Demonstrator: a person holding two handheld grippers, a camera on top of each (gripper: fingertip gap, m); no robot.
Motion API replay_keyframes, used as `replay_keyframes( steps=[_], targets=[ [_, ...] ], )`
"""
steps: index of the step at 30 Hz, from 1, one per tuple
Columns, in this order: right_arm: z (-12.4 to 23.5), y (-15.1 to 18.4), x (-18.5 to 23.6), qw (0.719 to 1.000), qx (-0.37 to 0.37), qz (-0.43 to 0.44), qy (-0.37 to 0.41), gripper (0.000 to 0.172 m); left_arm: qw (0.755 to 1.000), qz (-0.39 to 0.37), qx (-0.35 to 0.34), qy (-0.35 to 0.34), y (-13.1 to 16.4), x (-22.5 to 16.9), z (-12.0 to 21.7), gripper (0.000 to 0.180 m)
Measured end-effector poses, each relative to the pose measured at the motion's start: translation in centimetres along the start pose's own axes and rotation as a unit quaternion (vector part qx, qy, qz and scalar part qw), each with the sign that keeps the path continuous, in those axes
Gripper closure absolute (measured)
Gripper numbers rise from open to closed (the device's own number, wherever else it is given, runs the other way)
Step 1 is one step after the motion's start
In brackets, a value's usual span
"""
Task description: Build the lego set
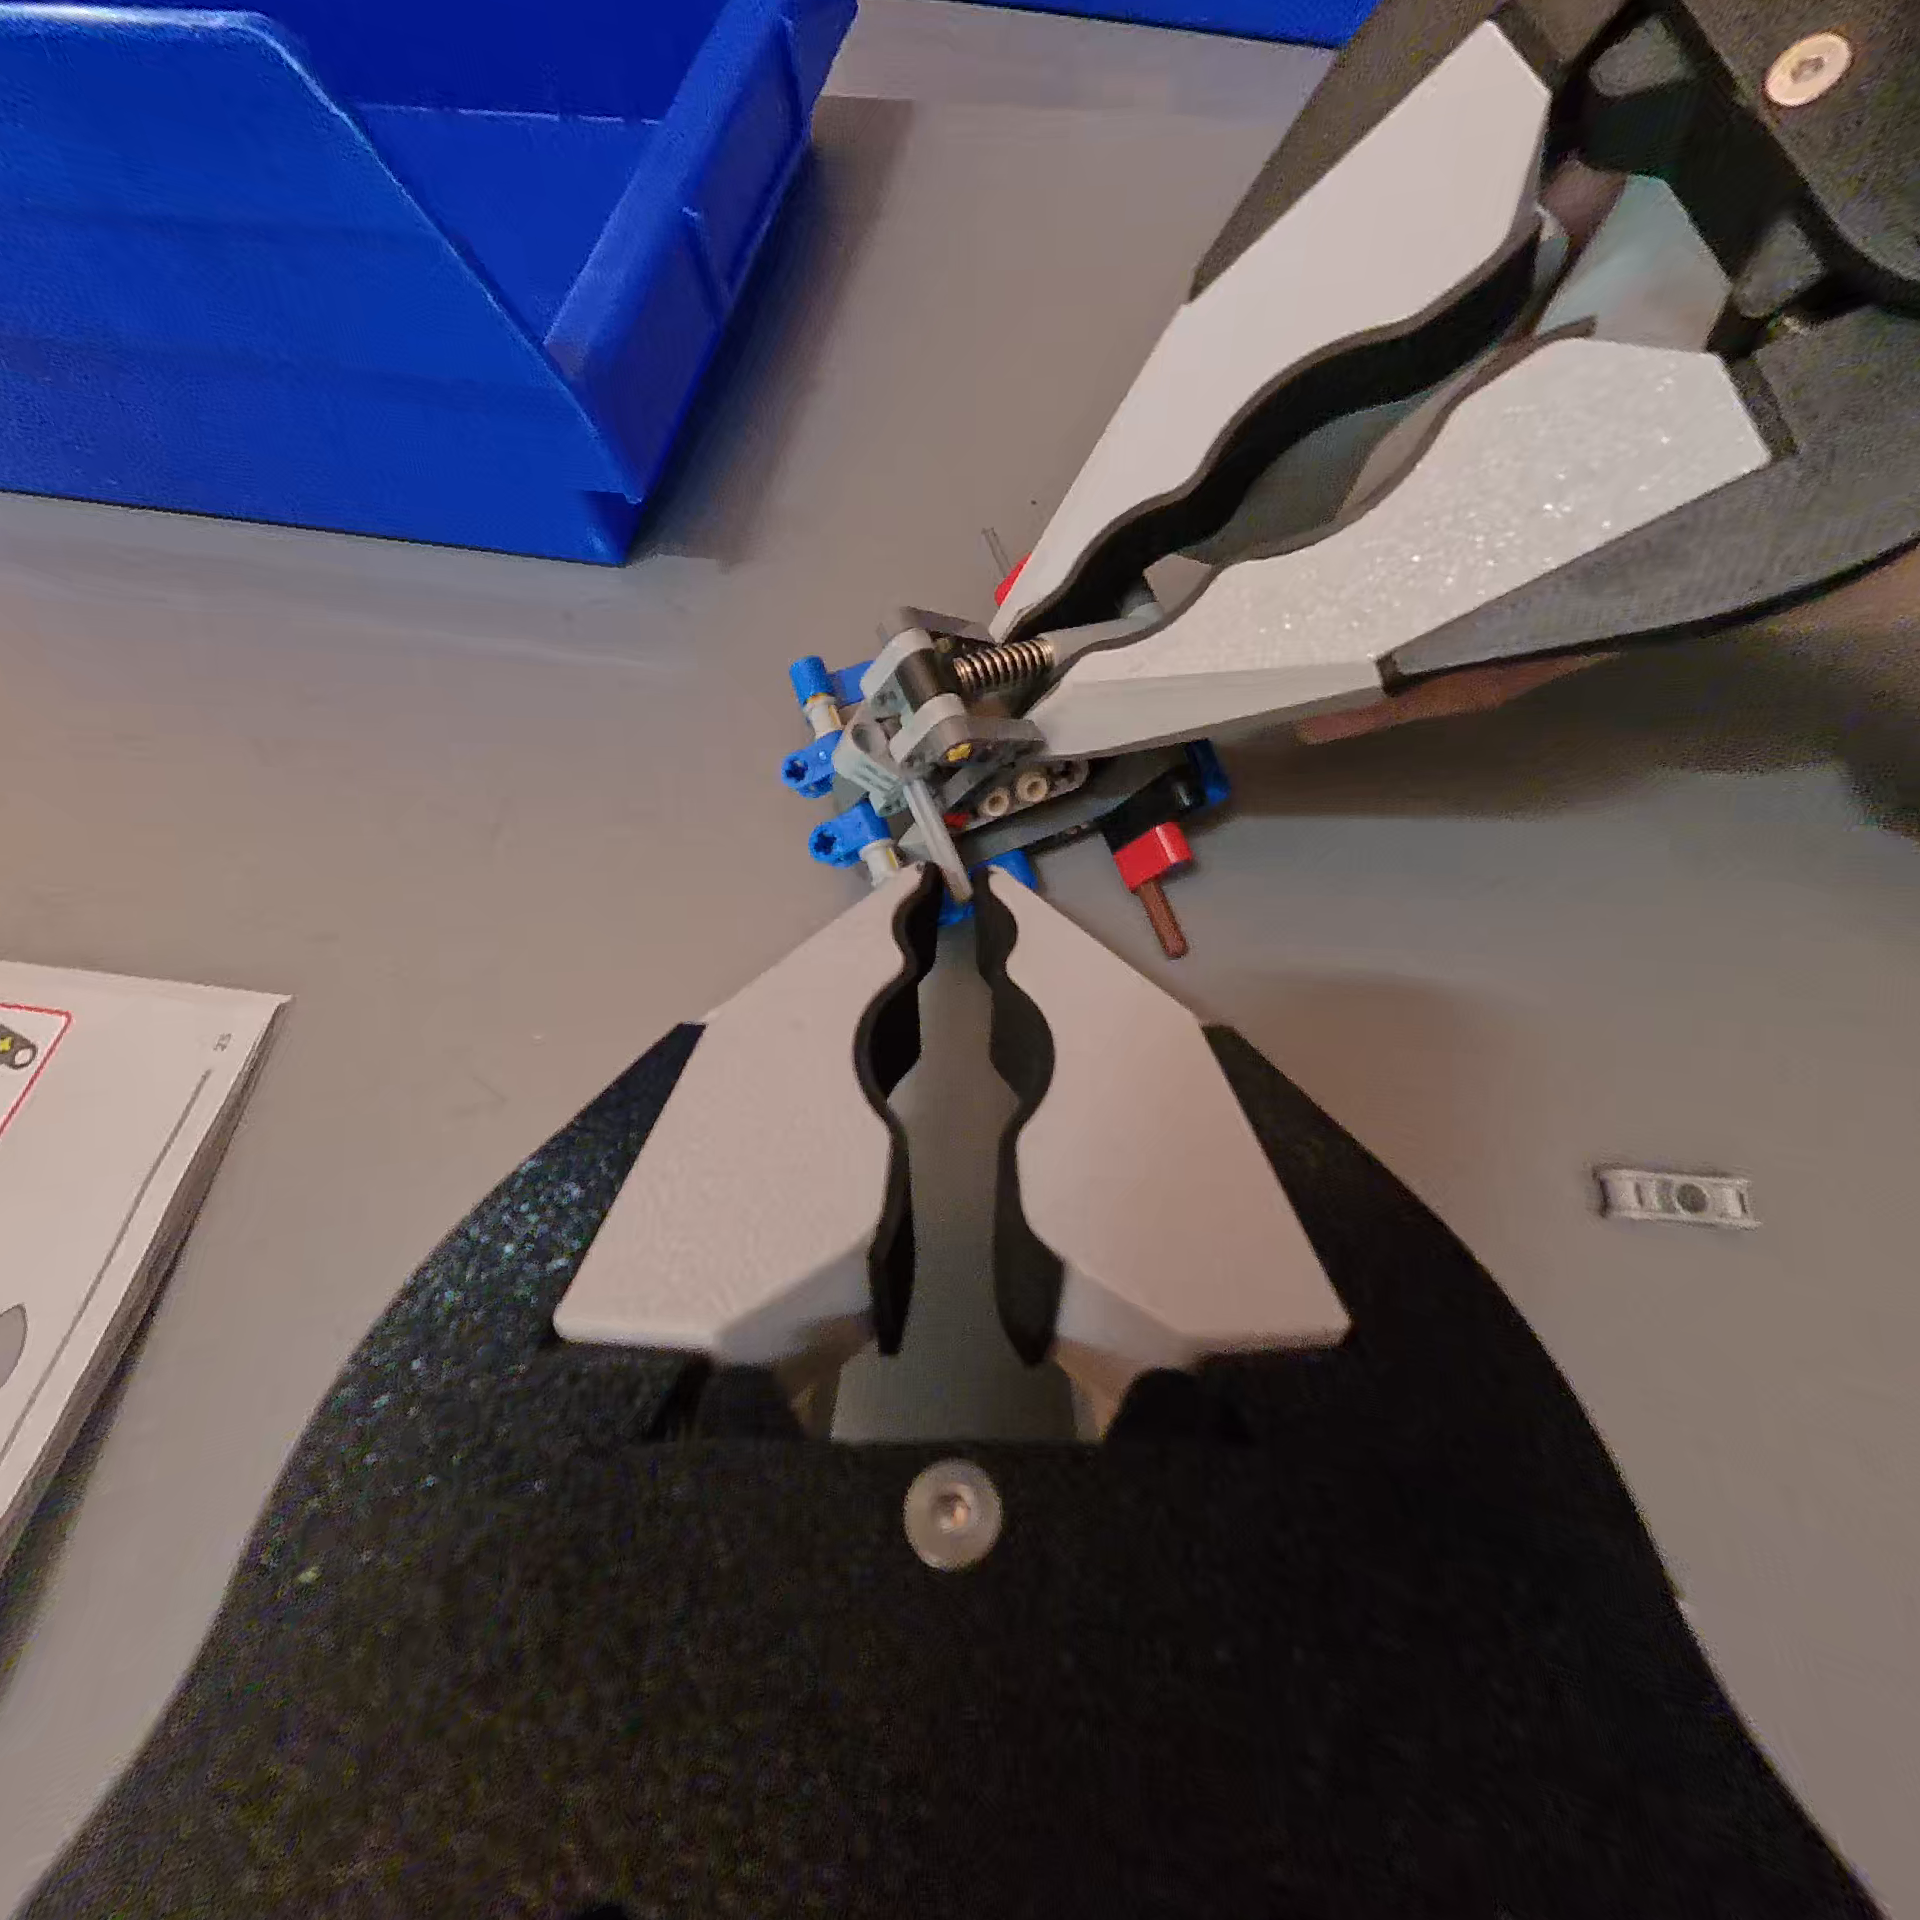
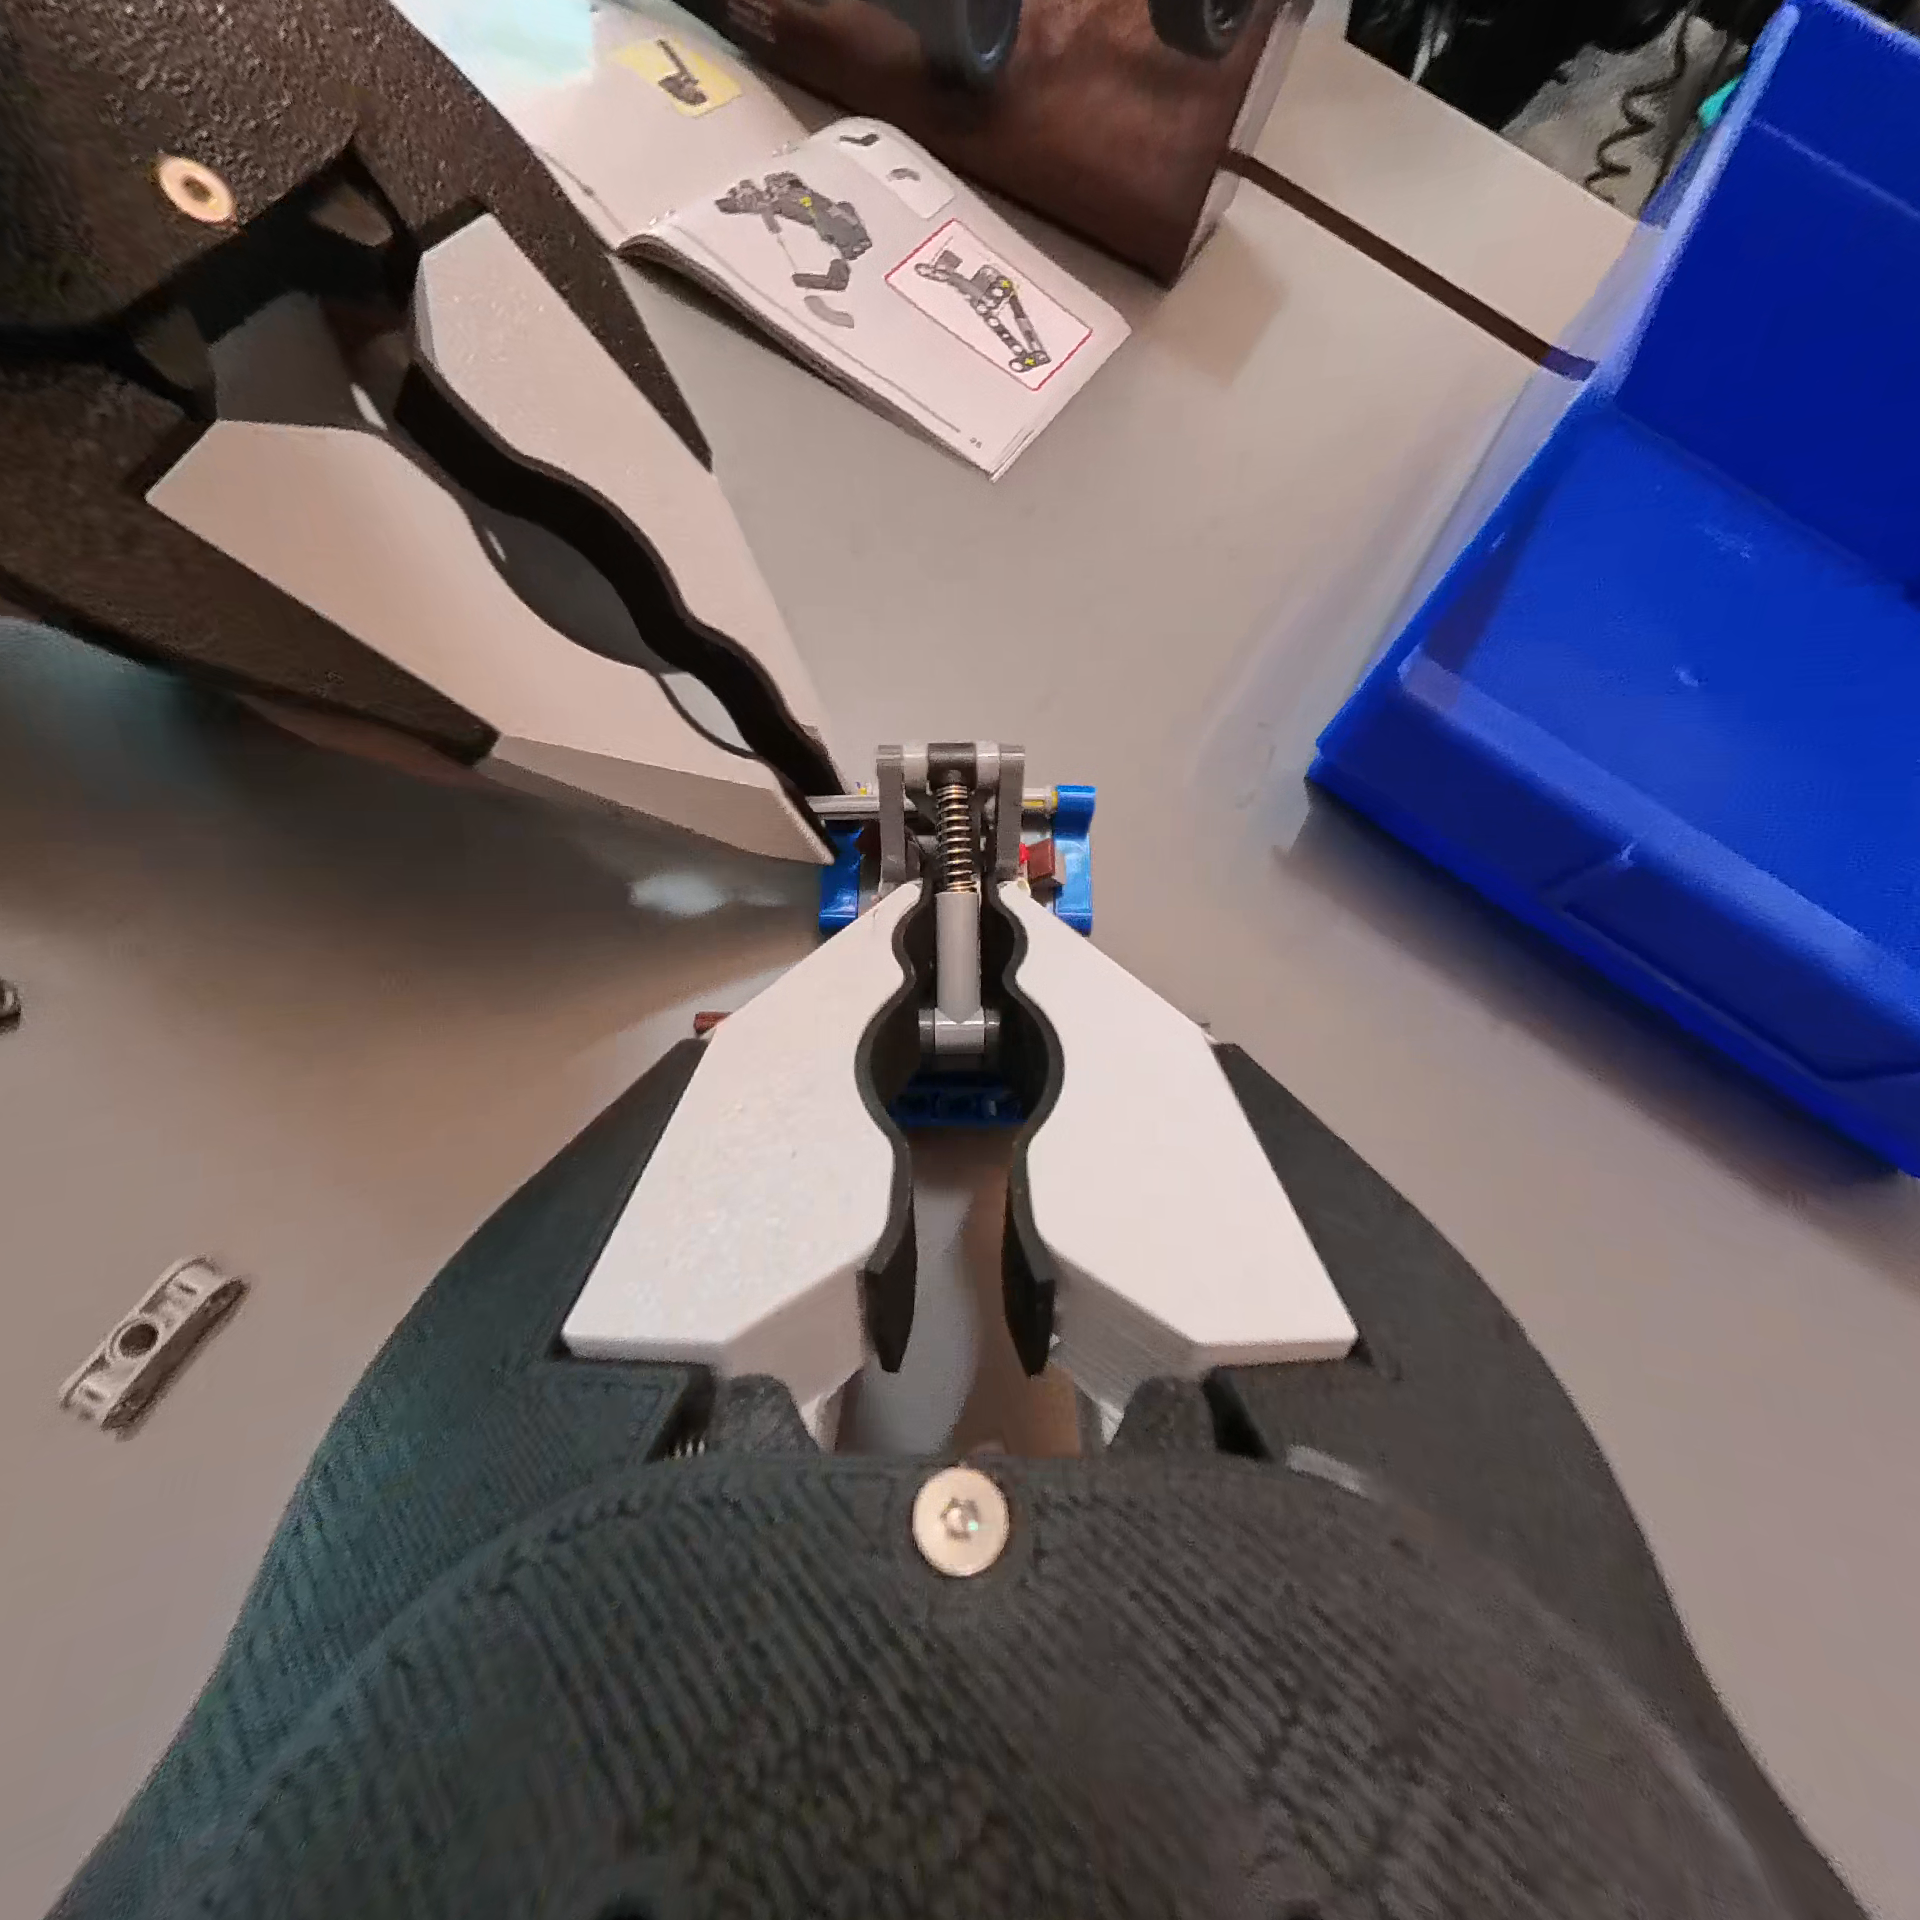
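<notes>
Black gripper body fills the bottom of each wrist view, so I start there. My left gripper (image 1: 954,883) has its fingertips drawn in on a thin grey axle (image 1: 940,836) that sticks out of the small brick assembly (image 1: 966,748); the rod sits between the tips, pinched by the look of it. My right gripper (image 2: 956,904) is pressed in around the grey shock absorber (image 2: 956,966), its pads flanking the barrel just below the coil spring (image 2: 954,831).

Assembly rests on the grey table (image 1: 416,790), between the two grippers, with blue connectors (image 1: 810,769) along one side and a red bush on a brown axle (image 1: 1153,862) on the other.

Outward: blue bin (image 1: 395,291) beyond the build, open instruction booklet (image 2: 894,291) past the left gripper, loose grey beam (image 1: 1675,1197) lying well apart on the table.

My judgement: the right should hold the shock body steady while the left keeps its pull or push in line with the axle, not levering sideways. Slipping off so thin a rod is the risk.
</notes>
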State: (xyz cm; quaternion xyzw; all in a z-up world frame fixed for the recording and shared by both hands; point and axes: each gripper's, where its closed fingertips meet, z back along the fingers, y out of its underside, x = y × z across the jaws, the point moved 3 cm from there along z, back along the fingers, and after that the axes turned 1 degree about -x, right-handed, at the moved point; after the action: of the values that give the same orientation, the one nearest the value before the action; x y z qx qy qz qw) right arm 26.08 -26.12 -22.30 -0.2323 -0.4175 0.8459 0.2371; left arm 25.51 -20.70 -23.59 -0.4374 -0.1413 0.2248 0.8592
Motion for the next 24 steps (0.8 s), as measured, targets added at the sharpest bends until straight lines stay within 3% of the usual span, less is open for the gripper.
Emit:
replay_keyframes(
  steps=[9, 24],
  targets=[
    [-0.18, 0.07, 0.10, 0.996, -0.008, -0.022, 0.083, 0.166, 0.998, -0.023, -0.003, -0.054, -0.13, 0.62, 0.02, 0.180],
    [-0.36, -0.01, 0.26, 0.993, 0.003, -0.045, 0.113, 0.164, 0.997, -0.013, -0.003, -0.077, 0.04, 0.61, 0.29, 0.180]
  ],
)
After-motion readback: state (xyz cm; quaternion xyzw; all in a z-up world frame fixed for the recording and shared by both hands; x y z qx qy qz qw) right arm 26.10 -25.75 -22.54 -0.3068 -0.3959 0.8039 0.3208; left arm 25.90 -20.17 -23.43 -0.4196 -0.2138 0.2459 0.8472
